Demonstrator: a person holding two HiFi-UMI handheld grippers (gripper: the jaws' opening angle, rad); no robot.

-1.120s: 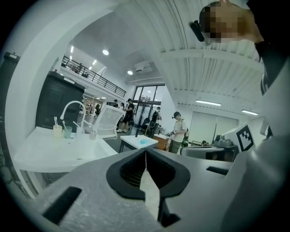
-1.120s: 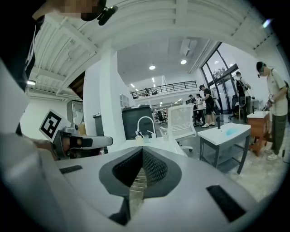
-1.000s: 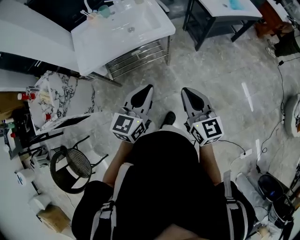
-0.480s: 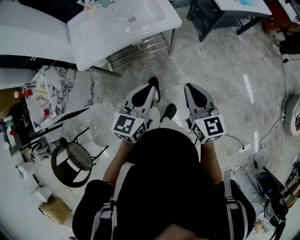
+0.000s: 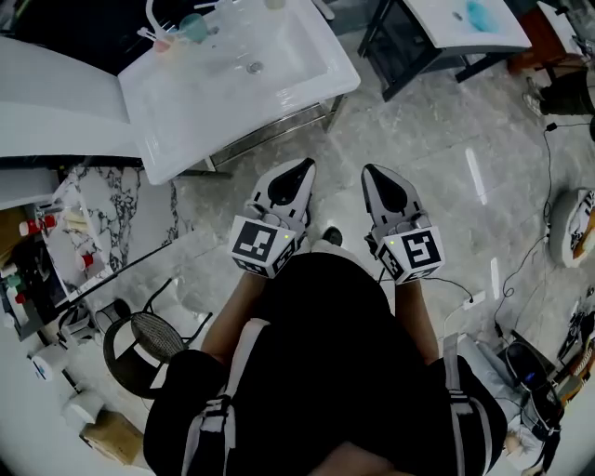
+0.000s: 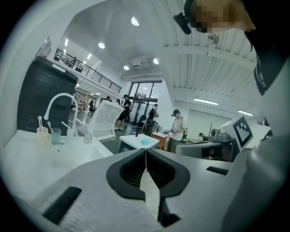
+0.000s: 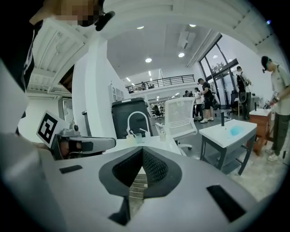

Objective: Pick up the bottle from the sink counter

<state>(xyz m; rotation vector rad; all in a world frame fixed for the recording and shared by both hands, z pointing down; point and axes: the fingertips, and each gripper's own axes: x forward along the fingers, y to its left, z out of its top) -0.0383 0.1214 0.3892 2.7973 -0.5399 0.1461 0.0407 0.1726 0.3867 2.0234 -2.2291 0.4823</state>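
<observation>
The white sink counter (image 5: 186, 102) stands ahead at the upper left of the head view, with a curved white tap (image 6: 59, 102) at its far side. A pinkish cup (image 5: 165, 42) and a teal cup (image 5: 193, 28) with toothbrushes stand by the tap. A small pale container (image 6: 88, 137), perhaps the bottle, stands further along the far edge; it is too small to tell. My left gripper (image 5: 302, 167) and right gripper (image 5: 372, 172) are held side by side over the floor, short of the counter. Both are shut with nothing between the jaws.
A white table on a dark frame (image 5: 465, 23) with a blue thing on it stands at the upper right. A black wire stool (image 5: 149, 339) and a marble slab (image 5: 112, 209) lie to the left. Cables (image 5: 548, 158) run over the floor at the right. A white chair (image 7: 180, 115) and several people stand beyond.
The sink counter has slid lower and nearer in the head view. Both grippers stay shut and side by side, now a little higher in the frame.
</observation>
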